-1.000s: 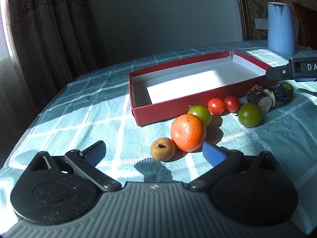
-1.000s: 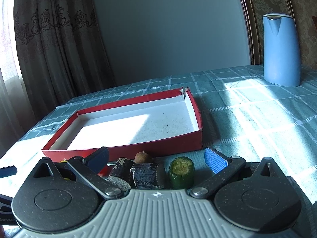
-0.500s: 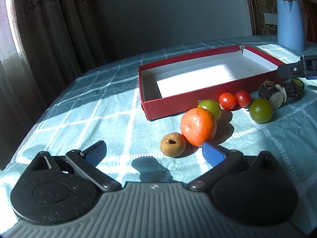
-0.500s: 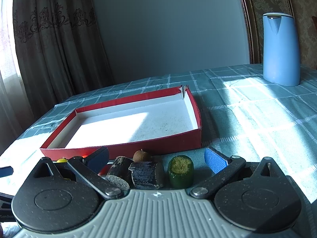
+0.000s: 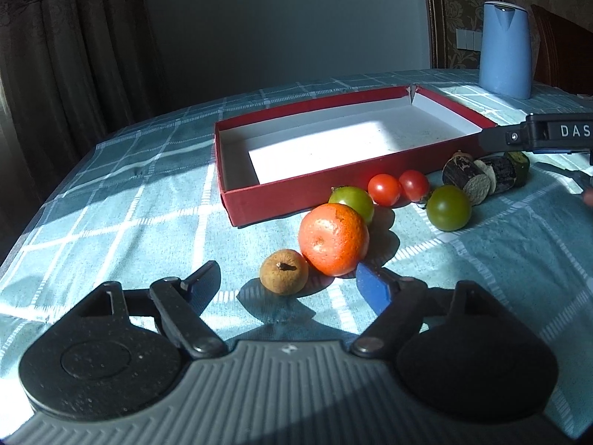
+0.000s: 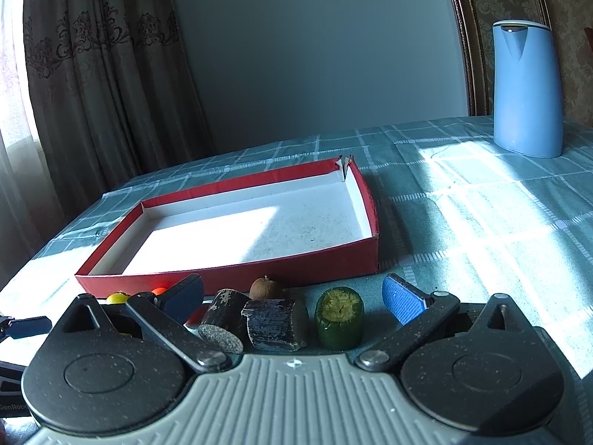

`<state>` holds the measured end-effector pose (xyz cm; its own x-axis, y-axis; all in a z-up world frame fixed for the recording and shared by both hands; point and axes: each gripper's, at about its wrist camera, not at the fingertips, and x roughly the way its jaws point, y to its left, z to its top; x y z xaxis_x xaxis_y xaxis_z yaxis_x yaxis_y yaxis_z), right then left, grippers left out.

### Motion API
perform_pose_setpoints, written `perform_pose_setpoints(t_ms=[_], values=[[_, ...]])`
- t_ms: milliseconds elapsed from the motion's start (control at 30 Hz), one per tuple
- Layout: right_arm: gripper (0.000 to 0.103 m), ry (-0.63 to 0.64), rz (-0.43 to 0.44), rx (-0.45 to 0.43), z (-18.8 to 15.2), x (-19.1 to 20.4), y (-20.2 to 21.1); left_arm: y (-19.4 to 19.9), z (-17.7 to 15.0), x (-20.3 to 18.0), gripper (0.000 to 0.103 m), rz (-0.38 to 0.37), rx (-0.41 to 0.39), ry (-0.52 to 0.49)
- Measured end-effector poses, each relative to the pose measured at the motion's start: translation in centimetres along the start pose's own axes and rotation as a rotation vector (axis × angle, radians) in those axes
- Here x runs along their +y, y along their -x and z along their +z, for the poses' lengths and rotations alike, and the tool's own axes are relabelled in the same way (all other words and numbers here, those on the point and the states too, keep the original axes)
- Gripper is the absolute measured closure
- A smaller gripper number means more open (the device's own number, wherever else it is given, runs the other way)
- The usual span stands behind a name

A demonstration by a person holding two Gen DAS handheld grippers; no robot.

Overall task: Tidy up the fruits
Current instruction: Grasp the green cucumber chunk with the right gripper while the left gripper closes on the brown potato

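My left gripper (image 5: 287, 285) hovers low over the checked tablecloth, its jaws closing. A small brown fruit (image 5: 283, 276) lies between the blue pads, which do not touch it. An orange (image 5: 333, 244) rests just behind it. Further back lie a green tomato (image 5: 352, 200), two red cherry tomatoes (image 5: 384, 189), and a darker green tomato (image 5: 448, 207). My right gripper (image 6: 292, 302) is open around two dark cylinder pieces (image 6: 278, 319) and a green stub (image 6: 339, 317). A second brown fruit (image 6: 265, 289) sits behind them. The red box (image 6: 259, 274) is white inside and holds nothing.
A blue kettle (image 6: 526, 89) stands at the back right of the table. Curtains hang at the left beyond the table's rounded edge. One of the right gripper's fingers (image 5: 500, 137) reaches in over the box's near right corner in the left wrist view.
The left gripper's jaws have narrowed around the small brown fruit, and its view has swung slightly. The right gripper and the pieces in front of it have not moved.
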<state>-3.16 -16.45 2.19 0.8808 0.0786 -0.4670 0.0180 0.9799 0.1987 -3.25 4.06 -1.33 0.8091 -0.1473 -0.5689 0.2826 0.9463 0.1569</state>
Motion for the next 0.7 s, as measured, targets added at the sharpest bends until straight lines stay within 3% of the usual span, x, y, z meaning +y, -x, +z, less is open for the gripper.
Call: perform_pose_setpoints(t_ms=[200,267,533,633,700], values=[[0.000,-0.002,0.004,0.004,-0.02,-0.04,0.00,-0.51,0.41,0.04,0.019,0.000,0.007,-0.001],[0.000,-0.001,0.005,0.003,-0.03,-0.06,0.00,-0.39,0.36,-0.11,0.032,-0.022,0.000,-0.009],[0.000,0.001,-0.007,0.005,-0.04,-0.03,-0.05,0.07,-0.06,-0.42,0.054,-0.062,-0.016,-0.037],[0.000,0.002,-0.008,0.008,-0.06,-0.01,-0.07,0.24,-0.24,-0.52,0.082,-0.025,-0.017,-0.044],[0.000,0.003,-0.010,0.007,-0.04,0.01,-0.07,0.28,-0.33,-0.47,0.082,-0.025,-0.016,-0.037]])
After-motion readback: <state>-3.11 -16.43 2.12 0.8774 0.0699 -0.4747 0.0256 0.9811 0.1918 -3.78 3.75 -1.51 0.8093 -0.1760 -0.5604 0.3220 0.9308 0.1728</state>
